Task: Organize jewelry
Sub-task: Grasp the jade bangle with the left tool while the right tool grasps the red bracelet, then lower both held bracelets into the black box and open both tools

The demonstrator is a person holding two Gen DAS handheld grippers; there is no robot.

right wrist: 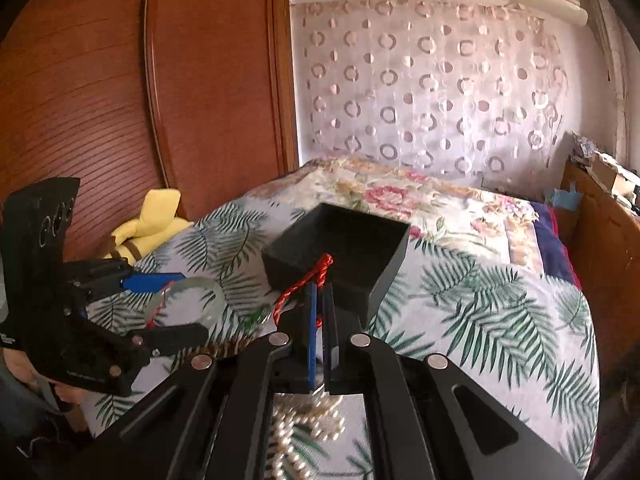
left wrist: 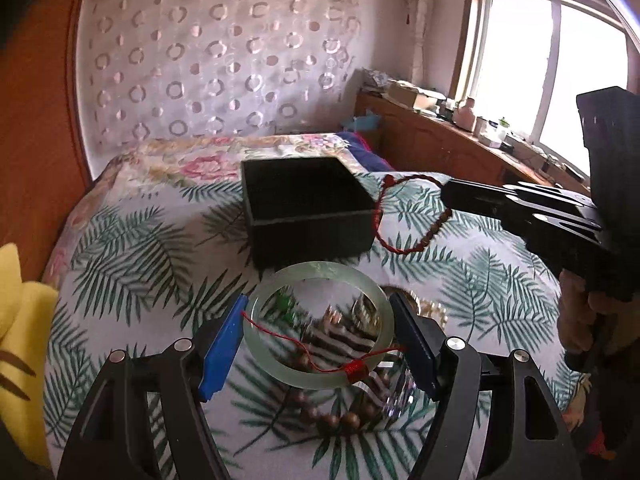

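My left gripper [left wrist: 318, 304] is shut on a pale green jade bangle [left wrist: 320, 271], its blue pads pressing on the ring's two sides; a thin red thread with a red tag runs across the ring. The bangle hangs a little above the bedspread, just in front of an open black box [left wrist: 312, 236]. My right gripper [right wrist: 321, 290] is shut on a red cord bracelet [right wrist: 320, 268] with brown beads. In the left wrist view the right gripper [left wrist: 446, 192] holds that bracelet [left wrist: 436, 226] dangling beside the box's right wall. The right wrist view shows the left gripper [right wrist: 192, 306], the bangle [right wrist: 216, 292] and the box [right wrist: 384, 268].
Loose jewelry lies on the palm-leaf bedspread [left wrist: 120, 248]: a brown bead string [left wrist: 332, 416] under the bangle and a pearl necklace [right wrist: 312, 432] beneath my right gripper. A yellow plush toy [right wrist: 148, 224] sits at the bed's left edge by a wooden wardrobe. A wooden cabinet [left wrist: 440, 140] runs along the right.
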